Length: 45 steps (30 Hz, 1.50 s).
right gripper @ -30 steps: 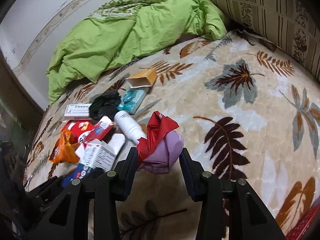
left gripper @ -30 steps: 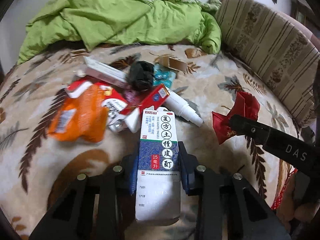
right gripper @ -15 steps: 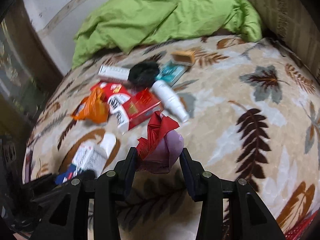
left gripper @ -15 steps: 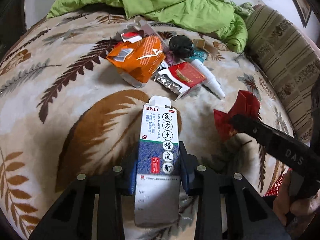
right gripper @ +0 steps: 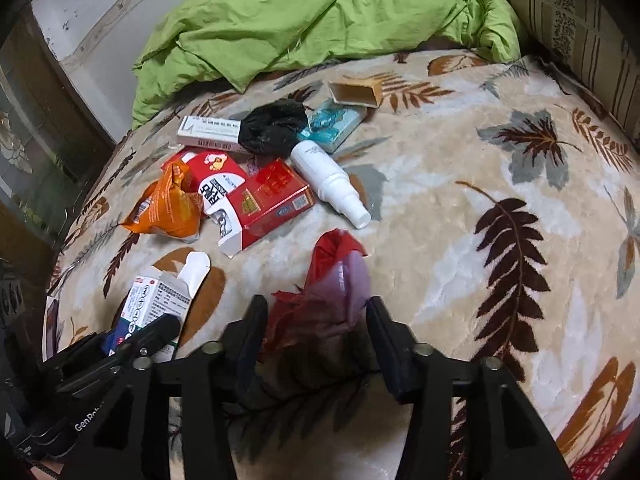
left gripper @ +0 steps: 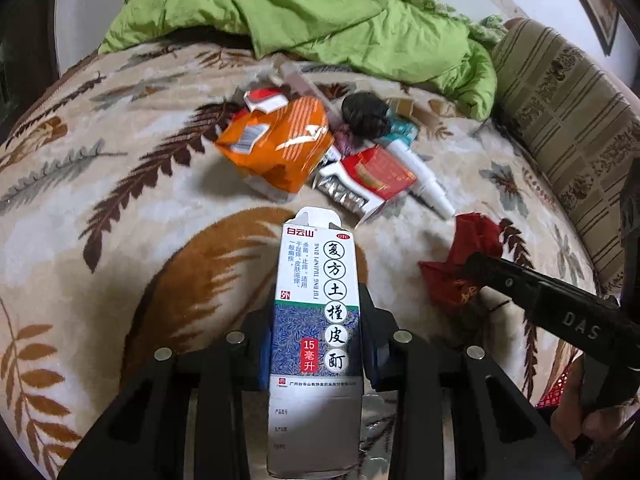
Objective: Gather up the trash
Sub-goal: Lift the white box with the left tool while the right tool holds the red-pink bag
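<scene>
My left gripper (left gripper: 316,344) is shut on a white-and-blue medicine box (left gripper: 316,300), held upright above the leaf-patterned blanket (left gripper: 120,208). In the right wrist view the same box (right gripper: 156,300) shows at the lower left. My right gripper (right gripper: 316,320) has a crumpled red and purple wrapper (right gripper: 332,280) between its fingers, and its jaws are closing on it. From the left wrist view the wrapper (left gripper: 460,264) hangs at the tip of the right gripper (left gripper: 478,260). The trash pile lies beyond both: an orange bag (right gripper: 168,204), a red carton (right gripper: 272,196) and a white bottle (right gripper: 328,180).
The pile also holds a black bag (right gripper: 272,124), a teal packet (right gripper: 336,124), a brown open box (right gripper: 356,92) and a long white box (right gripper: 208,132). A green quilt (right gripper: 320,12) is heaped behind it. A striped cushion (left gripper: 568,120) borders the right. A hand (left gripper: 580,420) grips the right handle.
Both grippers have pulled back from the pile and rolled, each still carrying its item. The box now hangs over bare blanket. The wrapper sits lower between the right fingers.
</scene>
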Tool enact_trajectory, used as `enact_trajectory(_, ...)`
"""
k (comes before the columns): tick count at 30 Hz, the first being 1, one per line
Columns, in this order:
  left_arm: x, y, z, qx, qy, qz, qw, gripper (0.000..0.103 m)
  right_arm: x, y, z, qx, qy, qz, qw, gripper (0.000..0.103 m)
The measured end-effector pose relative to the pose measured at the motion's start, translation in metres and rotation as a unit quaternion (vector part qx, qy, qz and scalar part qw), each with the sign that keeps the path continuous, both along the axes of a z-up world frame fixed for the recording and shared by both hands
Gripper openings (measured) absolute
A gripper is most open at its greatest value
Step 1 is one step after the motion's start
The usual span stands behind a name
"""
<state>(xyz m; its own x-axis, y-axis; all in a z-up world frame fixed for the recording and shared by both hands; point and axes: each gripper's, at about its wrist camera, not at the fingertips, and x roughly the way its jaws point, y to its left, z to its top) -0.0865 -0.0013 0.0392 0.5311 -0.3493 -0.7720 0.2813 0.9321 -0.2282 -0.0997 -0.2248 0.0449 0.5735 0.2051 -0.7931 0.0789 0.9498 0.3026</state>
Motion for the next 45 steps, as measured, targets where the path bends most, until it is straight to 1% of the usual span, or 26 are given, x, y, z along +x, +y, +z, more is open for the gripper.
enact_trajectory(3,-0.005,-0.001,0.009,-0.009,-0.023,-0.006,0.9997,0.033,-0.005,0.000,0.005,-0.005,-0.016,-0.006,1.000,0.040)
enact_trajectory(5,-0.008,-0.001,0.014,-0.008,-0.041,-0.004,0.9991,0.033,-0.008,-0.002,0.010,0.004,-0.035,-0.006,0.999,0.040)
enact_trajectory(9,-0.009,0.000,0.019,-0.011,-0.053,0.000,0.9985,0.033,-0.012,-0.001,0.018,0.013,-0.059,-0.003,0.998,0.040)
enact_trajectory(16,-0.009,0.003,0.020,0.001,-0.058,0.011,0.9983,0.033,-0.012,0.003,0.020,0.000,-0.065,0.002,0.998,0.040)
enact_trajectory(23,-0.010,0.003,0.021,0.029,-0.074,0.030,0.9964,0.033,-0.015,0.015,0.025,-0.044,-0.078,0.014,0.996,0.040)
enact_trajectory(28,-0.011,0.003,0.021,0.034,-0.076,0.029,0.9961,0.033,-0.017,0.027,0.028,-0.069,-0.091,0.036,0.993,0.040)
enact_trajectory(31,-0.011,0.002,0.022,0.039,-0.082,0.030,0.9954,0.033,-0.018,0.029,0.029,-0.067,-0.096,0.040,0.992,0.040)
enact_trajectory(39,-0.015,-0.001,0.024,0.050,-0.093,0.028,0.9940,0.033,-0.018,0.021,0.027,-0.045,-0.092,0.027,0.994,0.040)
enact_trajectory(45,-0.017,-0.003,0.025,0.055,-0.099,0.027,0.9932,0.033,-0.018,0.021,0.028,-0.047,-0.093,0.028,0.994,0.040)
